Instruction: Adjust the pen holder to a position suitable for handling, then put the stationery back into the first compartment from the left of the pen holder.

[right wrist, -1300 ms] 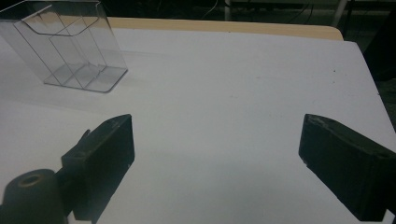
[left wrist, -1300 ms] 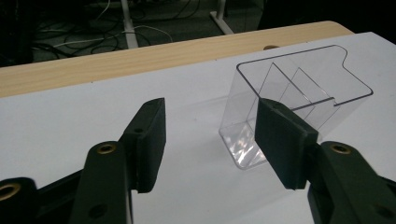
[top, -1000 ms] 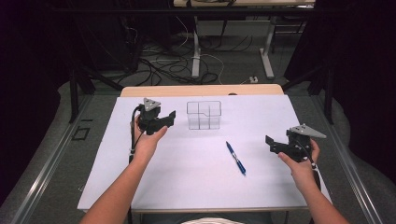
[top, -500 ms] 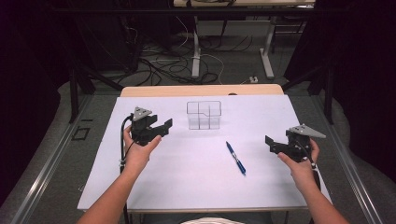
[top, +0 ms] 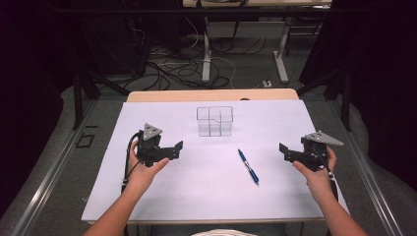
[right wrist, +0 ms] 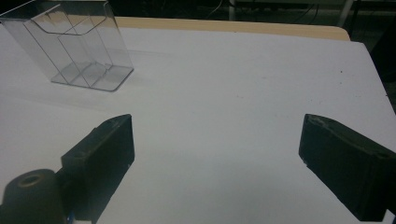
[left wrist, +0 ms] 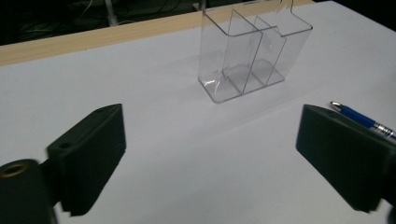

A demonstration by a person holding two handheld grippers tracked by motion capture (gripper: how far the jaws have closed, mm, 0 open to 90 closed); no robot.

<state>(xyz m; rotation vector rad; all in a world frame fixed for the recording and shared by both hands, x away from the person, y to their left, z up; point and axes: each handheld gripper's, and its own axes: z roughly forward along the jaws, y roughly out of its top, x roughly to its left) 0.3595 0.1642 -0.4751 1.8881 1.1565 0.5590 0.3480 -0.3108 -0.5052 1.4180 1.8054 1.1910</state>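
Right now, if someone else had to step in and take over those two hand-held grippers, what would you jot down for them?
Left gripper: open, holding nothing; its jaws have just been opening. It hovers over the left of the white table, aimed toward the middle.
Right gripper: open, holding nothing, over the right side of the table.
Clear organizer: upright near the far middle, its compartments look empty.
Blue pen: lies flat on the table between the grippers, nearer the right one, touched by neither.
Done: nothing visible so far.
Left: probably pick up the pen and stand it in the organizer.
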